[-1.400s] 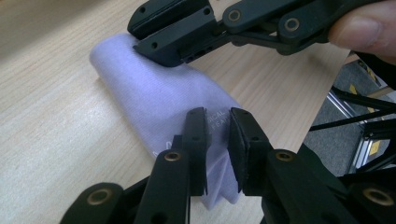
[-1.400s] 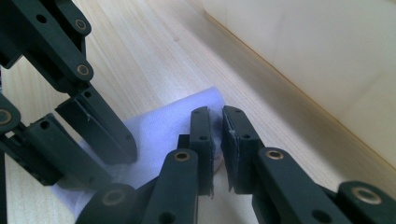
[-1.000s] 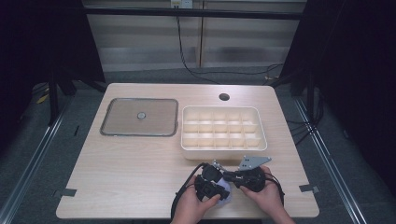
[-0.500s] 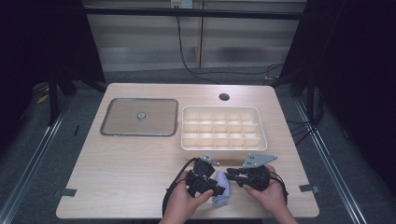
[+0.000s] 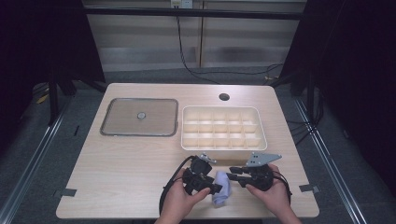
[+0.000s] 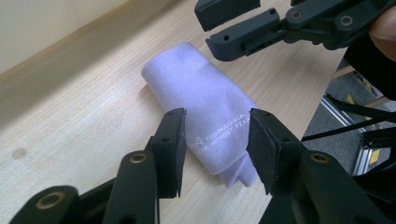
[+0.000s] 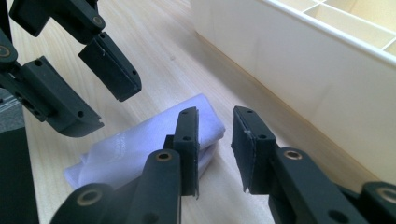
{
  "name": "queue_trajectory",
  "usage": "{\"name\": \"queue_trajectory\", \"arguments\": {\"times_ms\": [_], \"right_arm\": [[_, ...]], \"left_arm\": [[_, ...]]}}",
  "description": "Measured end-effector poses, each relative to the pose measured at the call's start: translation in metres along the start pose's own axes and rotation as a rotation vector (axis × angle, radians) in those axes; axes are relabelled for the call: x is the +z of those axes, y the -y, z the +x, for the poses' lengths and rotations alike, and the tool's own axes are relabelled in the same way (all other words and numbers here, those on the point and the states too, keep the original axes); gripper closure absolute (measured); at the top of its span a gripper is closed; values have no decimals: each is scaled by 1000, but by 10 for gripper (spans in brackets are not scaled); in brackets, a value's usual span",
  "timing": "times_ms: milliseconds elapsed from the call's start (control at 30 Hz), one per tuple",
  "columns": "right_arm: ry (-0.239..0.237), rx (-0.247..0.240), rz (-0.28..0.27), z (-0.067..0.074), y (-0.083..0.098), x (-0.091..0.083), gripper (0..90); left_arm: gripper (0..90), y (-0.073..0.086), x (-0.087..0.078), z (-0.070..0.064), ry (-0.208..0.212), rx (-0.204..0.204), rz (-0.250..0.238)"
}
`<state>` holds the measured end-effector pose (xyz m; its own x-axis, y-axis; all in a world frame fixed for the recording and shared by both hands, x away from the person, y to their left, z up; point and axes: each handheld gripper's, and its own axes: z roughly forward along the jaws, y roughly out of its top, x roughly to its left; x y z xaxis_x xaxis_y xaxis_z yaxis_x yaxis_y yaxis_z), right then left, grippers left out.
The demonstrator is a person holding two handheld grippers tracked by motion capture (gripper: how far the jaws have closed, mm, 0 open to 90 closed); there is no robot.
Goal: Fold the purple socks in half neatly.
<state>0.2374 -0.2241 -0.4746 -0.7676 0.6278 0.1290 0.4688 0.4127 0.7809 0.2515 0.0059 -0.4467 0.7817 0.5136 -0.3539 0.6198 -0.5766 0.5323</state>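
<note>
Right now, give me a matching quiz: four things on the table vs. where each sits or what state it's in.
Things:
1. cloth
2. tray
3. lid
4. left gripper

Place or state:
A. flat on the table's far left part, small knob in its middle
B. folded, lying on the table between the two grippers
C. jaws apart, pads clear of the cloth
D. cream, split into many small compartments, right of the lid

Pairs: 1-B, 2-D, 3-A, 4-C
</note>
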Motion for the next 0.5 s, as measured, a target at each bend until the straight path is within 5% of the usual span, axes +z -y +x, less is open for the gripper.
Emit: {"name": "queue_trajectory", "arguments": {"times_ms": [500], "right_arm": [[-17,37,15,8,-7,-6,592]], "left_arm": [[510,9,-15,19,-57,3,-17]]}}
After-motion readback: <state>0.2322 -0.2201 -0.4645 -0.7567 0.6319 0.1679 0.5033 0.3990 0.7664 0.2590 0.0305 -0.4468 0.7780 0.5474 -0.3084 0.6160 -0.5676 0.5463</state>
